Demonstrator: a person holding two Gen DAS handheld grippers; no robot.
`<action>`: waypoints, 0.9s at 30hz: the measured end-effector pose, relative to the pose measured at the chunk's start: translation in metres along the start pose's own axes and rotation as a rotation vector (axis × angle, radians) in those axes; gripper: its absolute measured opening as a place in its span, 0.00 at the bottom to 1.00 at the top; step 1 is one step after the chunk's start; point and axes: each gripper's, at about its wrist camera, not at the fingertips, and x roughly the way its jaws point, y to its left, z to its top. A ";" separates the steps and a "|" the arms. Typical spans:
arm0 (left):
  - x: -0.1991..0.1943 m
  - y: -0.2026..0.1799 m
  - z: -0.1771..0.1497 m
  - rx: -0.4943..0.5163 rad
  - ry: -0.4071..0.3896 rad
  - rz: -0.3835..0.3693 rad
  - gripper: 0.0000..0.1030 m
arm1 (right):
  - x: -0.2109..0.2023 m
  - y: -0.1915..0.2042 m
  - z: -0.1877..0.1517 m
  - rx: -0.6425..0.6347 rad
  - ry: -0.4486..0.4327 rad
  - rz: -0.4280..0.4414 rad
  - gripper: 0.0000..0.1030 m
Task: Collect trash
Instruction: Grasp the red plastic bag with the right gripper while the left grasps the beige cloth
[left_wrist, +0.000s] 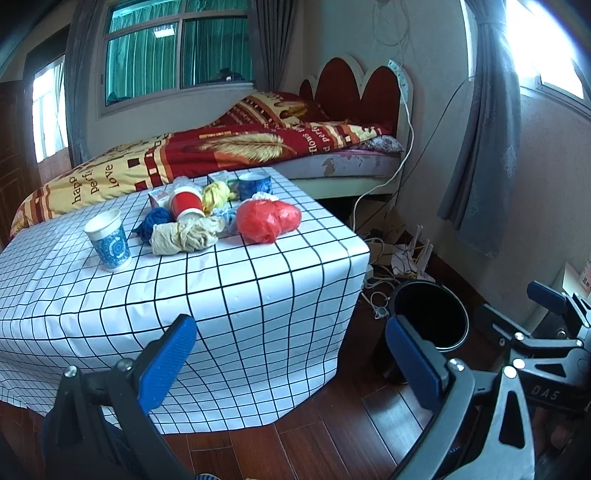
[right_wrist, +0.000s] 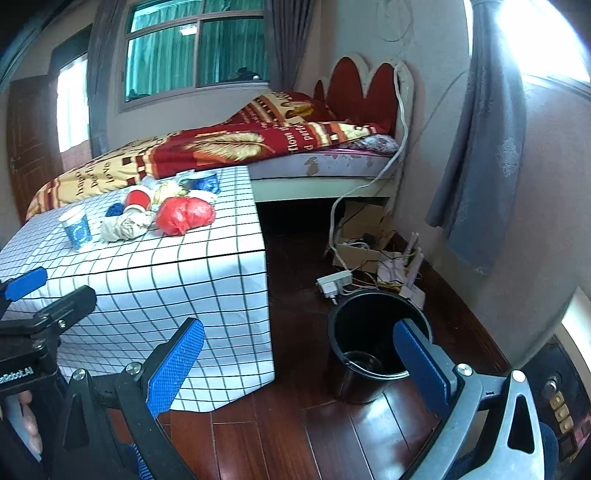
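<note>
My left hand-held gripper (left_wrist: 291, 354) is spread wide and holds nothing, and my right hand-held gripper (right_wrist: 299, 362) is just as wide and empty. Both hang above the wood floor at the near corner of the bench (left_wrist: 221, 295). The black bin (right_wrist: 373, 332) stands on the floor beside it. On the bench I see the trash: red bag (left_wrist: 267, 220), beige bag (left_wrist: 184, 236), blue paper cup (left_wrist: 109, 240)
</note>
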 end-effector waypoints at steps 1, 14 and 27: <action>0.002 0.004 0.000 -0.003 0.004 0.009 1.00 | 0.002 0.001 0.001 -0.004 0.002 0.017 1.00; 0.039 0.099 0.010 -0.161 0.038 0.128 1.00 | 0.071 0.056 0.045 -0.141 0.039 0.239 1.00; 0.123 0.130 0.050 -0.184 0.032 0.154 0.93 | 0.188 0.124 0.105 -0.205 0.050 0.367 0.87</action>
